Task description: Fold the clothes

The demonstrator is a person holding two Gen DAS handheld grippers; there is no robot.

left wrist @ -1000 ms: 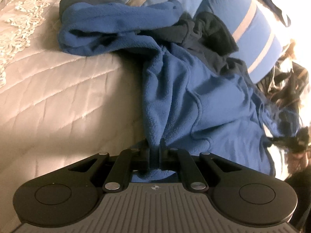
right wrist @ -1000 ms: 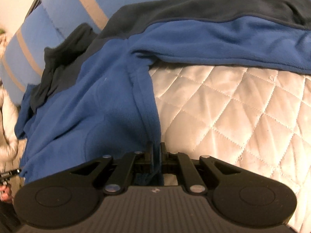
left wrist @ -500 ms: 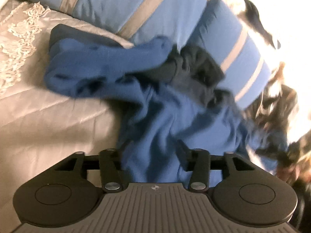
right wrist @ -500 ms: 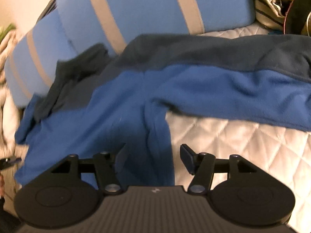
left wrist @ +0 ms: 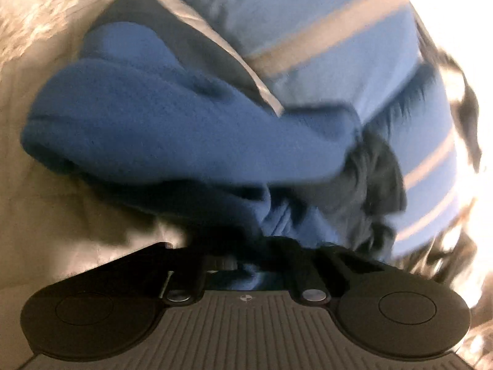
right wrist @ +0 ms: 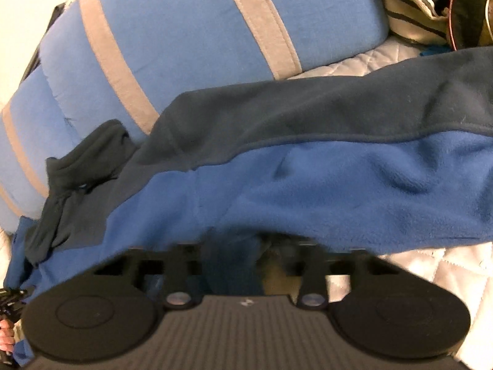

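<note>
In the left wrist view, at six o'clock, my left hand-held gripper [left wrist: 262,246] sits low against the blue fleece jacket [left wrist: 172,132]. A second ago its jaws were pinched tight on a ridge of that fleece; half a second ago they stood wide apart. Now the picture is smeared by motion, the fingers are lost in dark fabric, and I cannot tell how far apart they are or whether they grip anything. The camera has come much closer: a rolled blue sleeve fills nine to three o'clock, the navy collar [left wrist: 372,178] lies at three, the striped blue pillow [left wrist: 323,30] at one, the quilted bedspread [left wrist: 61,209] at eight.

In the right wrist view, the same sequence shows. My right hand-held gripper [right wrist: 255,246] had clamped the jacket's edge seam, then let go. Now its linkage looks spread, jaws parted with nothing pinched, and the blue fleece hem [right wrist: 354,197] drapes over the fingertips from twelve o'clock. The navy shoulder panel [right wrist: 308,114] runs from ten to two.

As I judge it, both hems have been let go and I am pushing forward toward the sleeves. The jacket lies spread on the bed, body towards me, sleeves out sideways, not yet a compact fold.
</note>
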